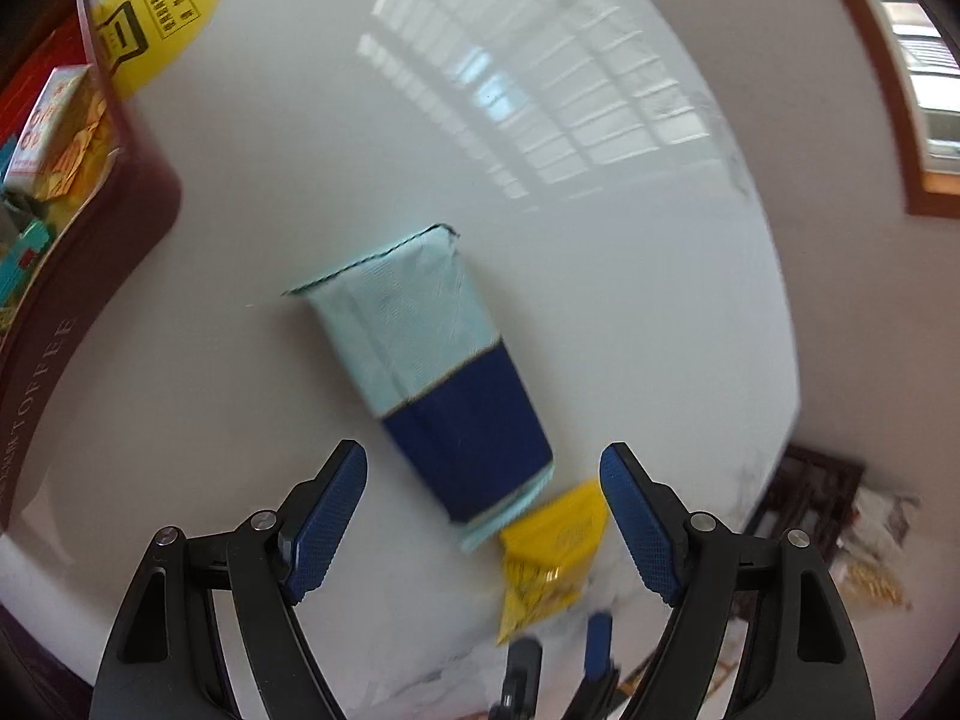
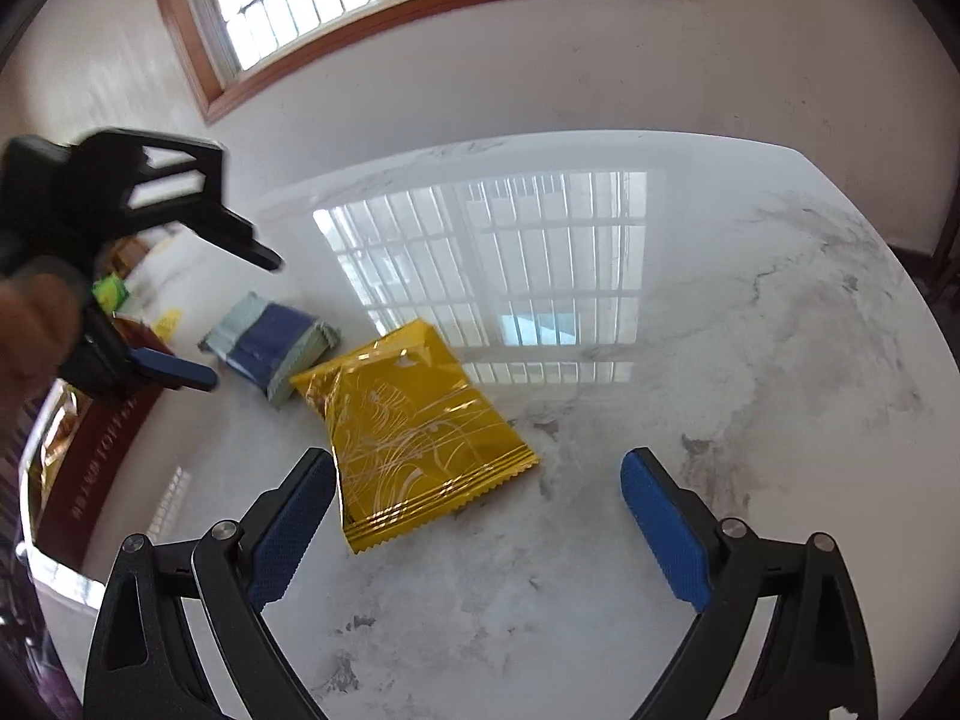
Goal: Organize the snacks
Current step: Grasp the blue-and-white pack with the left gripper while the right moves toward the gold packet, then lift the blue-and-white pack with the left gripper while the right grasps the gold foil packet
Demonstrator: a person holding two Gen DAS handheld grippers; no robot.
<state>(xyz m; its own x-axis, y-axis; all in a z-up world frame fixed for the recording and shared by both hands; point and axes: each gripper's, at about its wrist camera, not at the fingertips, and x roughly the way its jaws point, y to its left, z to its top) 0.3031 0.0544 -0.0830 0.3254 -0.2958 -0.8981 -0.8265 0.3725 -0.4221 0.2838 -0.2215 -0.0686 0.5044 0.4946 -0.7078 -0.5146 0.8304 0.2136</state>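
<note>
The pale-blue and navy packet (image 1: 441,372) lies flat on the white marble bench (image 2: 690,360), and the gold packet (image 2: 414,426) lies just beside its navy end, the two corners seeming to touch. The left gripper (image 1: 483,519) hangs above the navy end with its jaws spread wide and nothing between the pads; it looks to be lining up for this packet, so the step in hand is probably the pick of one more loose snack. The right gripper (image 2: 477,525) is near the gold packet, jaws wide and empty, one pad close beside the packet's edge. The dark red toffee tin (image 1: 90,276), at the left of the bench, already holds several snacks and is likely where both packets belong. The next move calls for lowering the left gripper squarely over the packet's width and closing on it. The gold packet crowds the navy end, so a low grasp there might catch both. A yellow sticker (image 1: 159,24) sits beyond the tin, out of the way.
</note>
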